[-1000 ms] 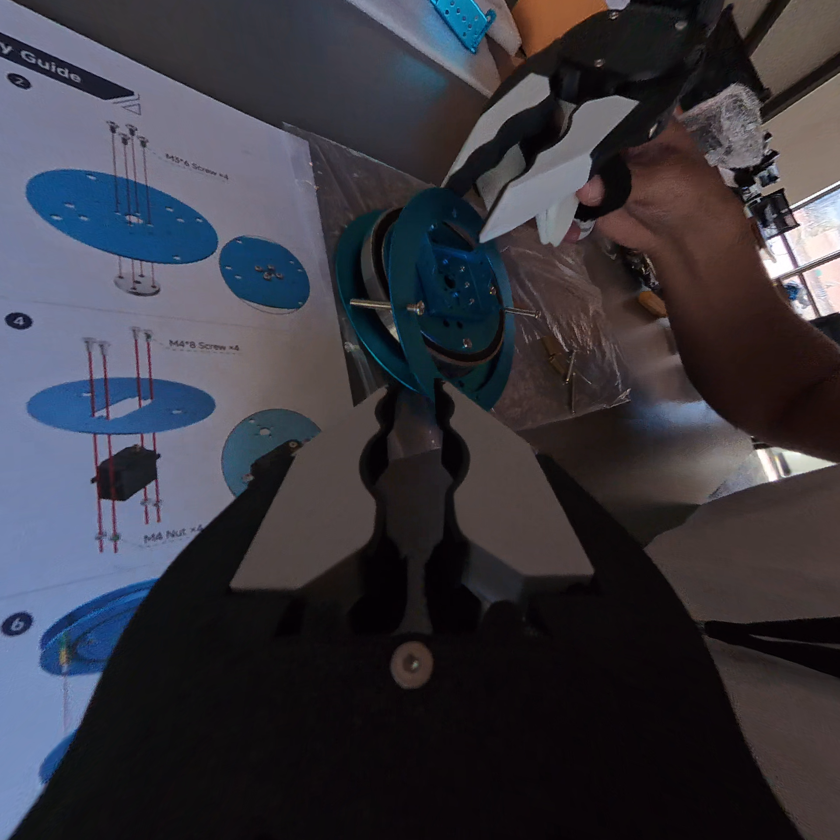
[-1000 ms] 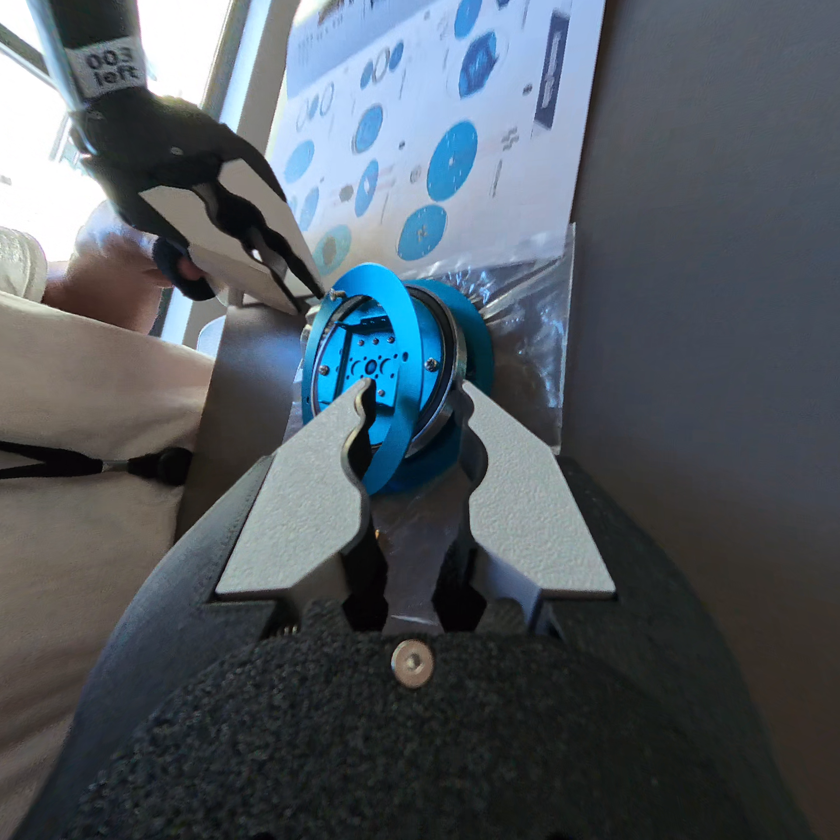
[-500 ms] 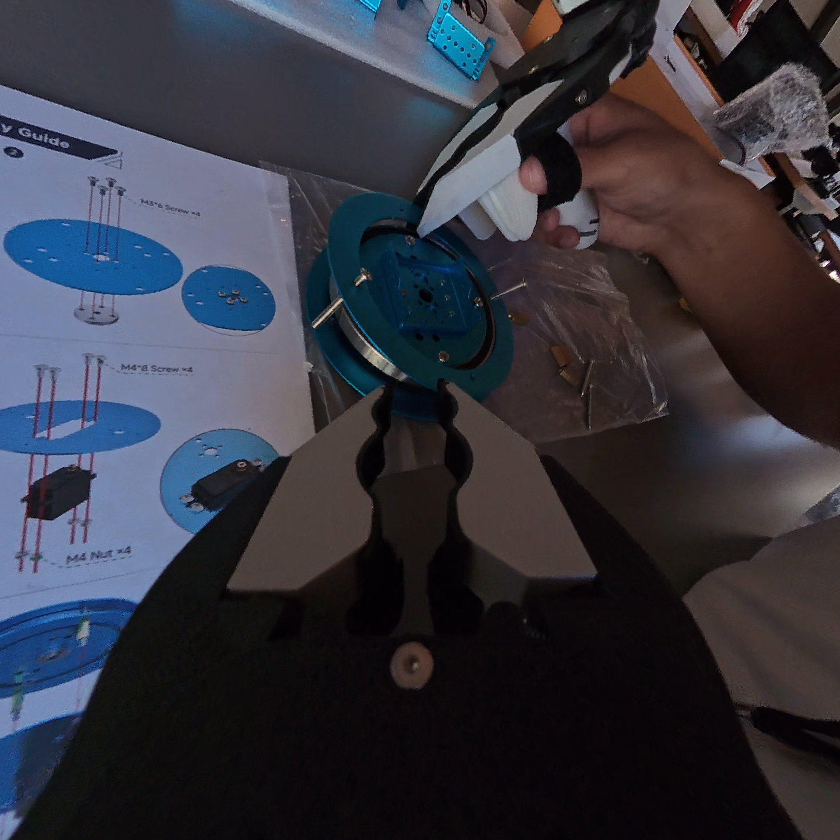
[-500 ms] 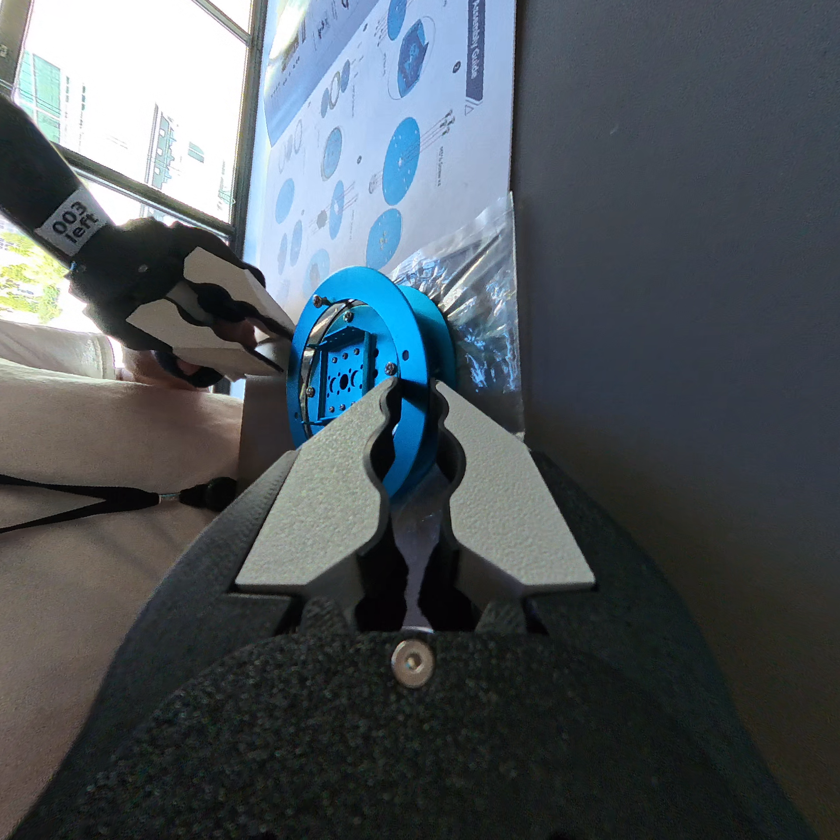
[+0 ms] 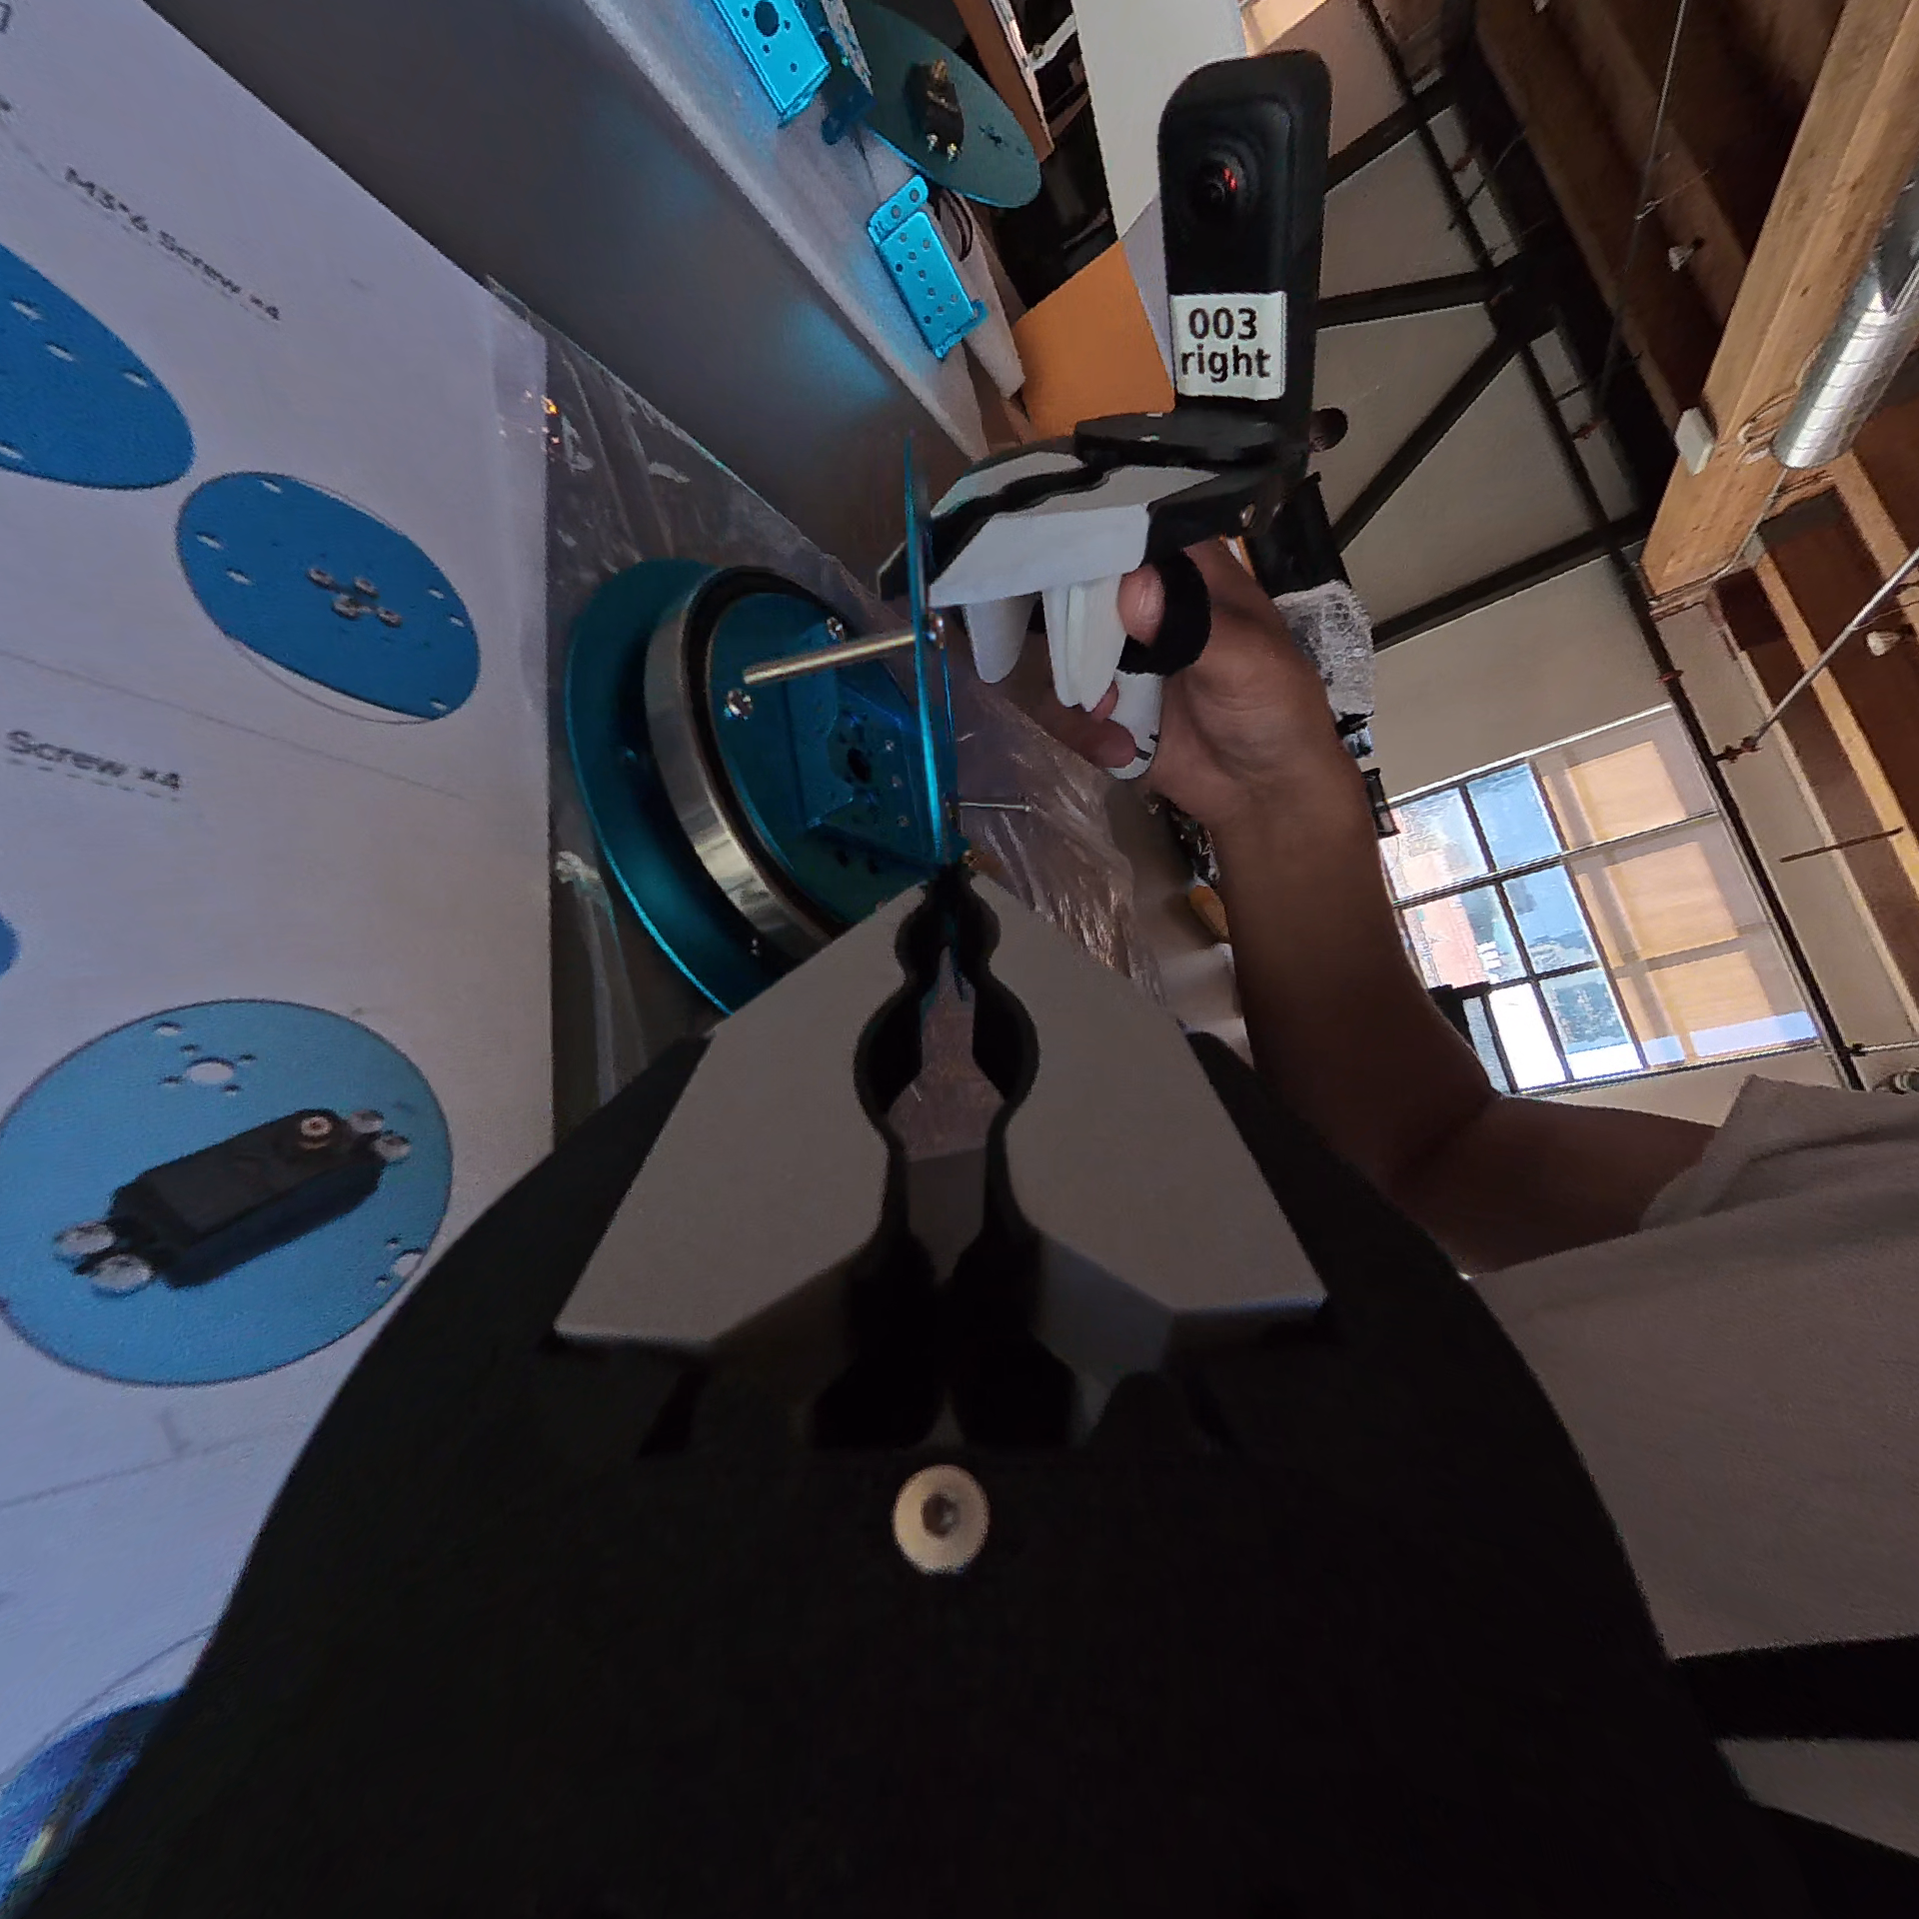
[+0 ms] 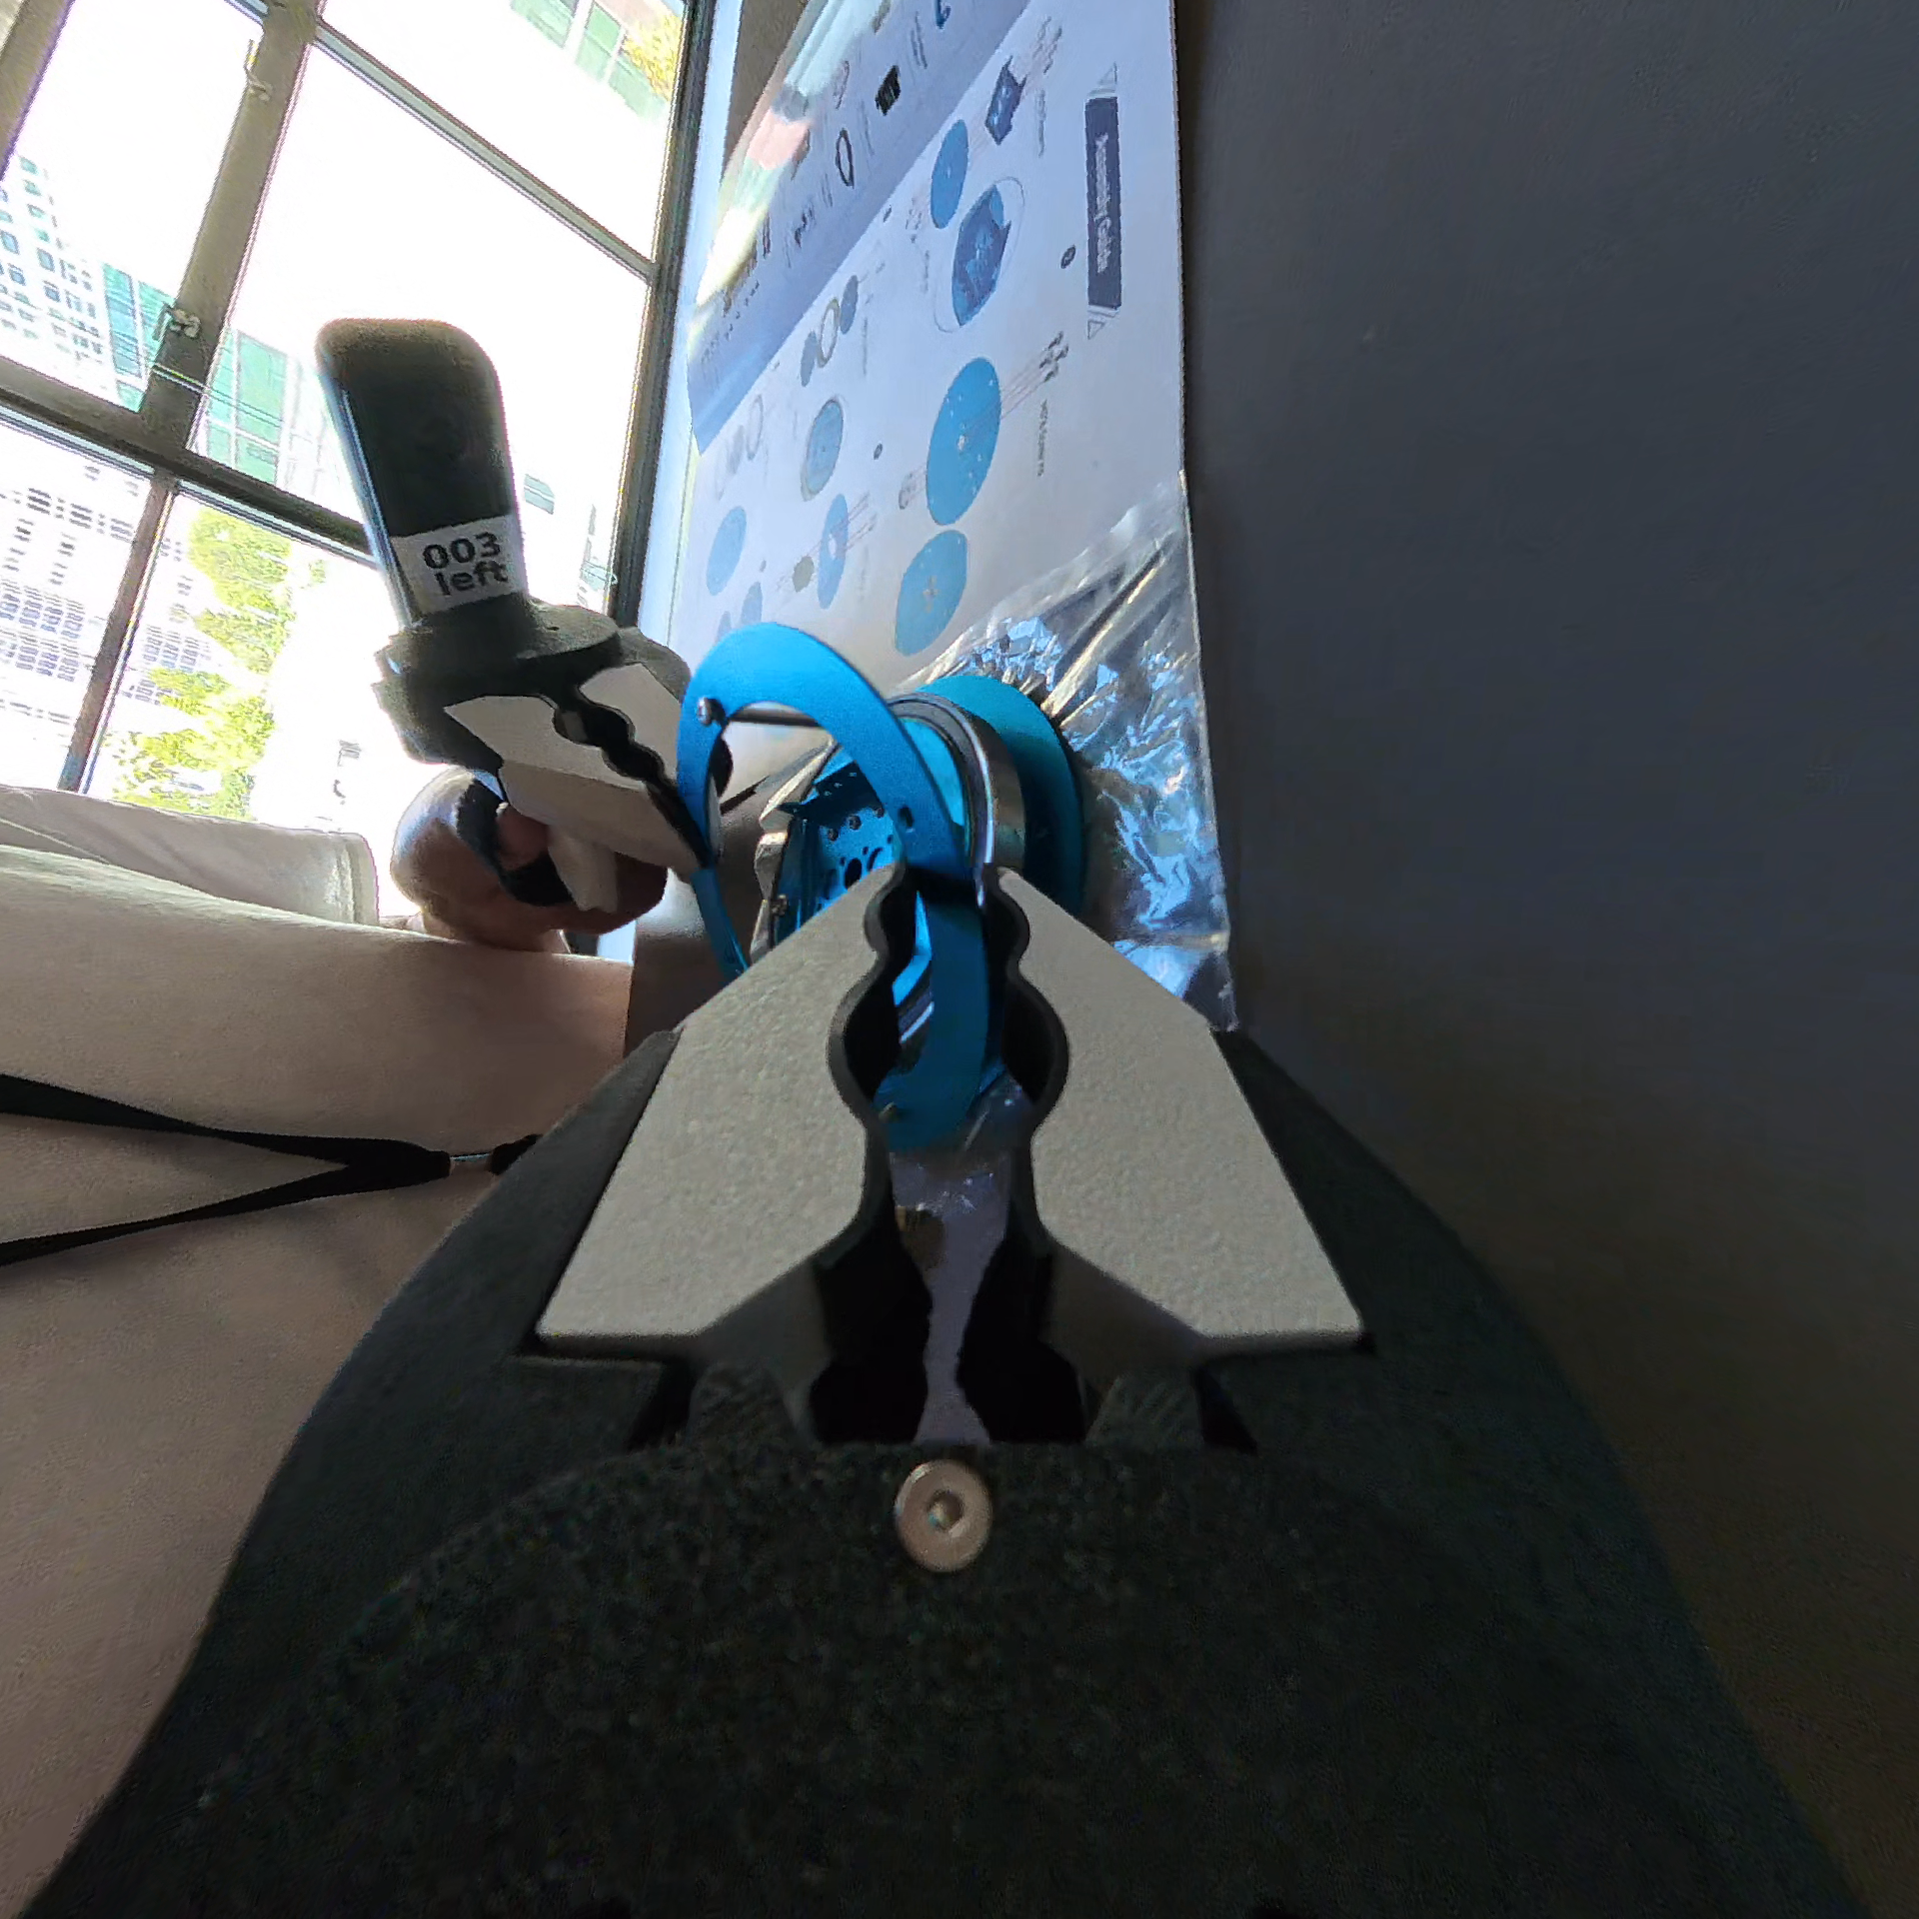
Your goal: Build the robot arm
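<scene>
A printed sheet (image 5: 260, 727) of blue part diagrams lies at the left on a grey table (image 5: 644, 208). Beside it, on a clear plastic bag (image 5: 1038, 831), sits a blue base (image 5: 665, 820) with a silver ring and a bracket. A thin blue ring (image 5: 919, 644) stands on edge, lifted off the base, with a long screw (image 5: 831, 657) through it. The left gripper (image 5: 947, 914) is clamped on the ring's lower edge; the right gripper (image 5: 914, 540) is clamped on its upper edge. A hand (image 5: 1225, 717) holds the right gripper.
</scene>
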{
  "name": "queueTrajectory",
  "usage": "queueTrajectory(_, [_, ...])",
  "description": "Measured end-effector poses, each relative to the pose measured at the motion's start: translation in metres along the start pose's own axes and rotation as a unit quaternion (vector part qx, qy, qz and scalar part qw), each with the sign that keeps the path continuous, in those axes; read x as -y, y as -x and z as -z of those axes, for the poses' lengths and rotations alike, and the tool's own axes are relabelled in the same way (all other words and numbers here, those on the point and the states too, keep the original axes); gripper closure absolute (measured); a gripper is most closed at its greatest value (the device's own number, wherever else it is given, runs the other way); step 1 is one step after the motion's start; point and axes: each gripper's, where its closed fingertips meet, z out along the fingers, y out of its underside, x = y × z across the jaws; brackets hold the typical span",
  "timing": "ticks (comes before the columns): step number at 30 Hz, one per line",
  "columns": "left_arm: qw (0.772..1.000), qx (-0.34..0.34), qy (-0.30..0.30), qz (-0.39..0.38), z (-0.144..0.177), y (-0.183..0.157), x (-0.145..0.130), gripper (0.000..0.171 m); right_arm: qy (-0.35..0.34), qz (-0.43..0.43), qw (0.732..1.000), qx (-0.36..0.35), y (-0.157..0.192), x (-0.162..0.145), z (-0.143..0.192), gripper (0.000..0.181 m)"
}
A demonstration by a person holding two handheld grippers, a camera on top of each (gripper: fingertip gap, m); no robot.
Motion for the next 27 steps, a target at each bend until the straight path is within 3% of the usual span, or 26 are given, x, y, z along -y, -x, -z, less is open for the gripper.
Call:
queueTrajectory(14, [0.983,-0.073,-0.023,0.168,0.011,0.006,0.008,0.171,0.076,-0.072,0.994,0.018,0.002,0.003,-0.01,0.173])
queueTrajectory(27, [0.973,-0.089,-0.029,0.212,0.008,0.004,0.003,0.171,0.103,-0.055,0.993,0.009,0.002,0.012,-0.013,0.172])
